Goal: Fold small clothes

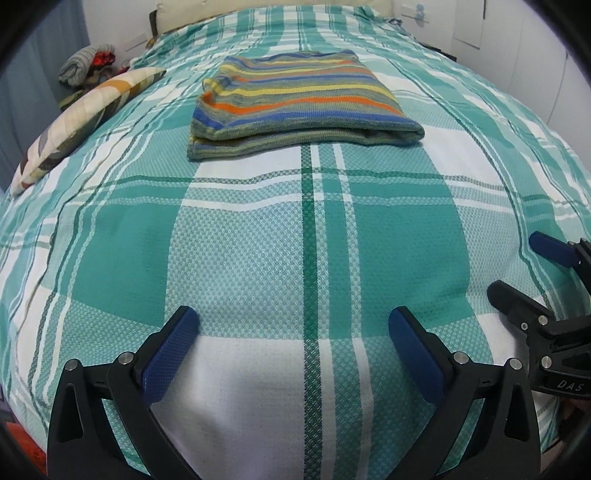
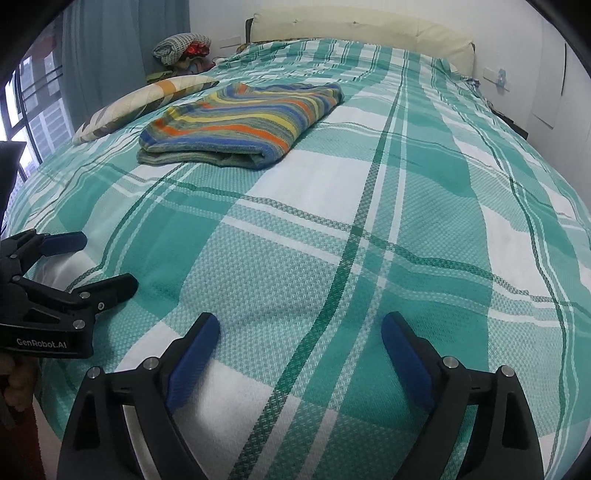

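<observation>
Left wrist view. Left gripper at bottom of frame, tilted down toward green-and-white plaid bedspread, jaws spread wide and released, nothing between blue pads. Bare bedspread directly beneath and between the fingers. Folded striped garment well ahead of the fingertips, roughly centred on the gripper's line, resting flat on the bedspread, clear of both jaws; folded edges facing the gripper, stripes in orange, yellow, blue and grey-green. Patterned pillow ahead and to the left of the gripper, left of the garment and apart from it. Bundle of cloth items beyond the pillow, far left. Right gripper entering at the right edge, just beside the left gripper, jaws likewise parted over bare bedspread.

Right wrist view. Right gripper at bottom of frame, tilted down toward the bedspread, jaws released and wide, blue pads with only plaid fabric between them. Folded striped garment well ahead and to the left of the fingertips, untouched, flat on the bedspread. Pillow just beyond the garment's left side, farther left of the gripper. Cream headboard at far end, straight ahead. Left gripper at the left edge, near the right gripper, jaws parted, empty. Part of a hand visible below it, at the handle.
</observation>
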Demonstrator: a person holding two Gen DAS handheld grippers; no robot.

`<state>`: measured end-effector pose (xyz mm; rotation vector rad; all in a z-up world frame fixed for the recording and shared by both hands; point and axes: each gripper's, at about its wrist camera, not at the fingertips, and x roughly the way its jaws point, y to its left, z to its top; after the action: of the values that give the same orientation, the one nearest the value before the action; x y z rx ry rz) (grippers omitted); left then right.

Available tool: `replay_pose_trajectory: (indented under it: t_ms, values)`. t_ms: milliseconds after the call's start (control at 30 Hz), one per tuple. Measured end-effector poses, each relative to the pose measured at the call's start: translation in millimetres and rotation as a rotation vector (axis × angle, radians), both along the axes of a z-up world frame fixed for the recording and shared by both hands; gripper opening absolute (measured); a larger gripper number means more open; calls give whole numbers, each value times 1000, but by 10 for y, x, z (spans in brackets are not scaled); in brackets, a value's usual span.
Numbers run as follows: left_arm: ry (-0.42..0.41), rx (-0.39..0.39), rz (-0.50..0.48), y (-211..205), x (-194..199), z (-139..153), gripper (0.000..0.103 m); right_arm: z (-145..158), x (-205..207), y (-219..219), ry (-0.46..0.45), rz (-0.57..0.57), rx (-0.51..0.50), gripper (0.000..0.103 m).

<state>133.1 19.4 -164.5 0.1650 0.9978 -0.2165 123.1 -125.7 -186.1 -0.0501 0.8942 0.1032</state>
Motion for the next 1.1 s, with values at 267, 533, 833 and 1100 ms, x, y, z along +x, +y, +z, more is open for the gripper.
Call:
replay_pose_trajectory:
  t_ms: [267, 533, 833, 1100]
  values:
    - [-1, 2, 0, -3, 1, -4, 102, -13, 21, 40, 7, -3, -31, 91]
    - [-6, 9, -8, -8, -7, -16, 102, -24, 24, 75, 13, -12, -59, 92]
    - [-8, 12, -10, -9, -6, -19, 102, -29, 27, 100, 20, -18, -80, 93]
    - [-7, 12, -9, -14, -8, -19, 102, -34, 30, 109, 24, -22, -89, 94]
